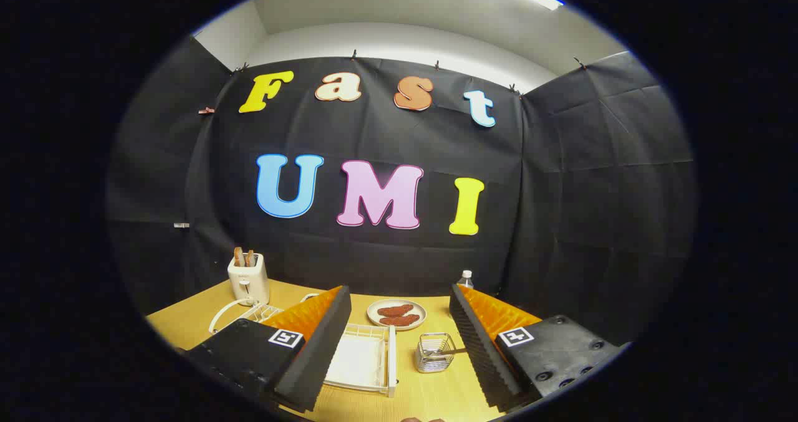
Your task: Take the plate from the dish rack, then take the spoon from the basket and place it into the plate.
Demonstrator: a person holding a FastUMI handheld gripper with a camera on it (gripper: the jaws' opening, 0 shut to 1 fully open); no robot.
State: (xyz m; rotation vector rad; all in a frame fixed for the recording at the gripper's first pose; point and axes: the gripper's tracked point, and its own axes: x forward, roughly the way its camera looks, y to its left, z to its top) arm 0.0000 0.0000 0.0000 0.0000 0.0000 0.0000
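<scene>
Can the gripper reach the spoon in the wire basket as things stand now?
Probably yes. The gripper is open, and the basket with the spoon stands on the table just ahead, between the fingers and nearer the right one. Nothing covers it; the dish rack sits beside it, apart.

Dish rack (365,359) partly behind left finger; spoon in basket (434,352) indistinct.

No legible text, brand or number is found on any object. Two square black-and-white coded markers are seen on the gripper (399,294), whose fingers are held wide apart with nothing clamped: left marker (285,338) at 7 o'clock, right marker (517,336) at 5 o'clock. No characters can be made out in them. Any print on the toaster (248,280) at 9 o'clock and the bottle (465,279) is too small to be read.
</scene>
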